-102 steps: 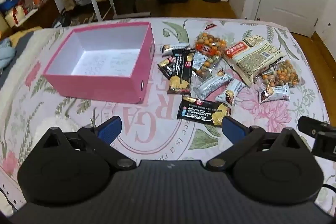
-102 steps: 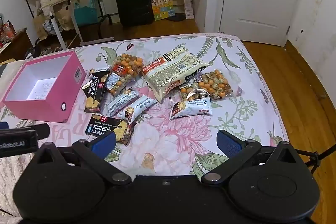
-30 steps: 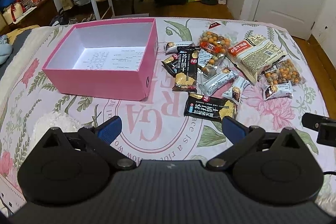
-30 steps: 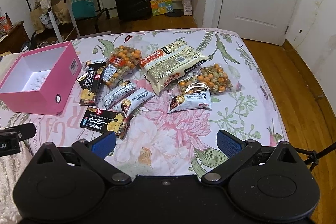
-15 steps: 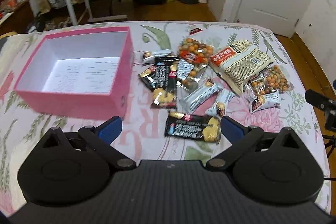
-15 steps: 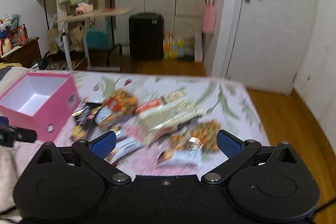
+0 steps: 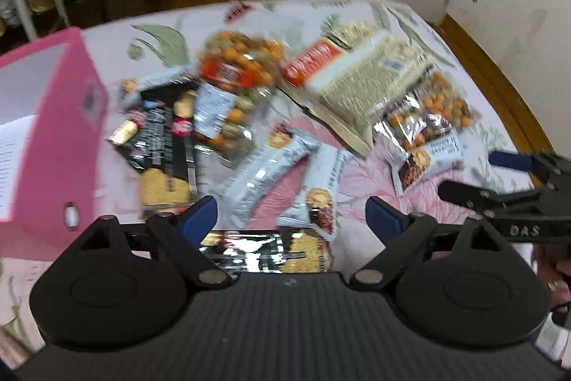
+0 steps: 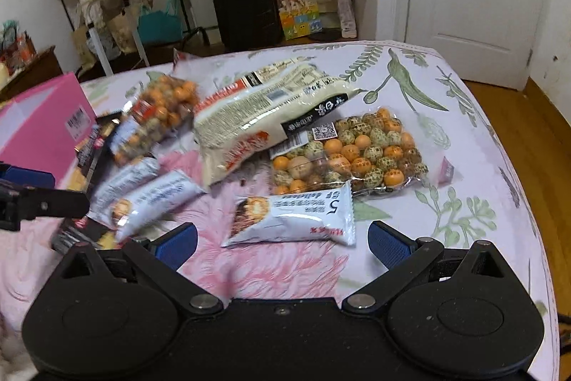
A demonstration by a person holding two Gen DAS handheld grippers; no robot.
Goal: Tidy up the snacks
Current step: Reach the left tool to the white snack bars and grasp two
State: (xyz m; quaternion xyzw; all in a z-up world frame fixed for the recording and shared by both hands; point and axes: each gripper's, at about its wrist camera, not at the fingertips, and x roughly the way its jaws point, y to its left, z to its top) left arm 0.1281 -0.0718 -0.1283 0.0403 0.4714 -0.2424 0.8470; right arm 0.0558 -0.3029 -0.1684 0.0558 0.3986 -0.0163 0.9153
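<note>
Both claws are coming down and forward onto the snack pile; compared with a second ago the packets are filling much more of both views, and the pink box (image 7: 43, 116) is sliding off to the left edge. Its inside, as far as I am seeing it, is holding only a printed sheet, so I am judging that sorting has not started: this is the approach to the first pick.

Left claw (image 7: 285, 213): jaws have just been closing partway from full width. They are still apart, pads touching nothing. The black cracker pack (image 7: 267, 250) is lying on the bedspread (image 7: 357, 181) just under and between them, and two white bars (image 7: 264, 170) are just beyond. Released, holding nothing. Left view is blurred, so I am not reading labels.

Right claw (image 8: 282, 240): jaws are standing wide, nothing gripped. The white bar (image 8: 296, 215) with the "5" print is lying just ahead, between the pads but not touched. Beyond it are the nut bag (image 8: 349, 152) and the big seed bag (image 8: 264, 116).

Remaining snacks are staying spread right of the box, near it. Likely first targets, my judgement: cracker pack for left, white bar for right.
</note>
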